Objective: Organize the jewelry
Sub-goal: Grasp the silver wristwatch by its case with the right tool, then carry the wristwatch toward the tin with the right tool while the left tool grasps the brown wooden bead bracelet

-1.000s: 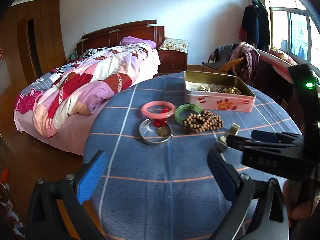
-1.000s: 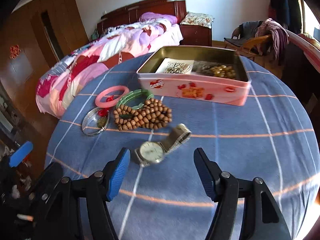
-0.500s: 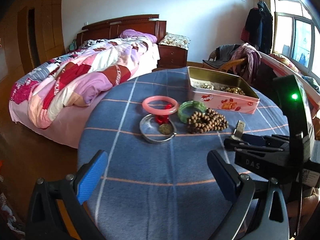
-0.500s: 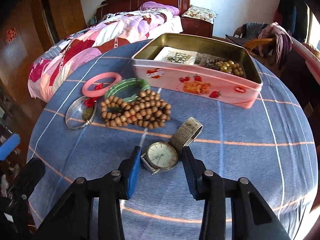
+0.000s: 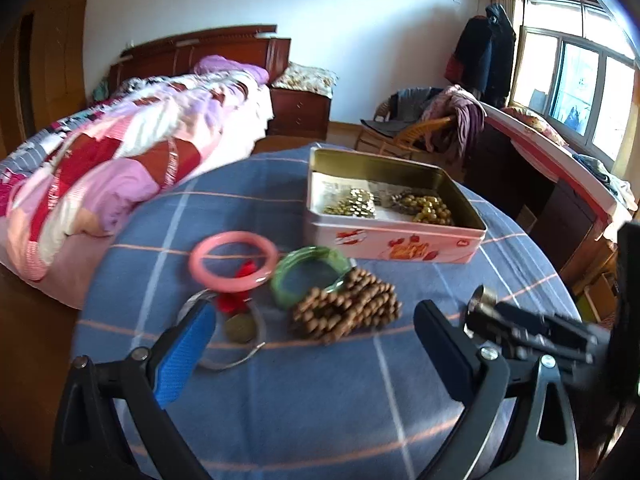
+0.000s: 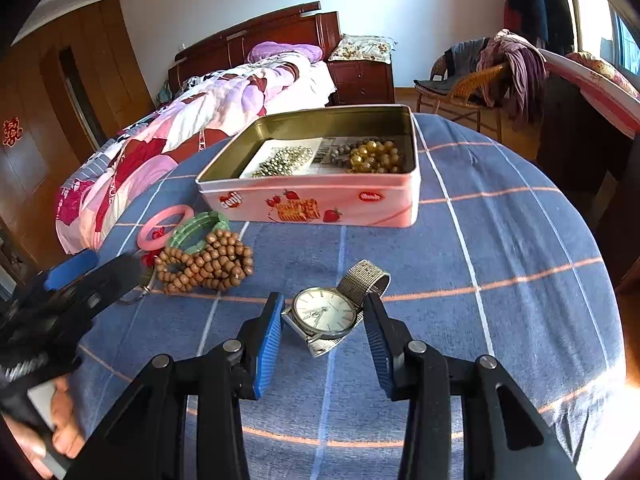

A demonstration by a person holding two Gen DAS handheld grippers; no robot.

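Right wrist view: blue checked tablecloth (image 6: 500,240) near quilted bed (image 6: 192,120).

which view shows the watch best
The right wrist view. The watch sits whole between the right claw pads, with dial and mesh strap clear, and the pads grip its case. The left wrist view shows only a bit of its strap poking past the right claw, with the dial hidden.
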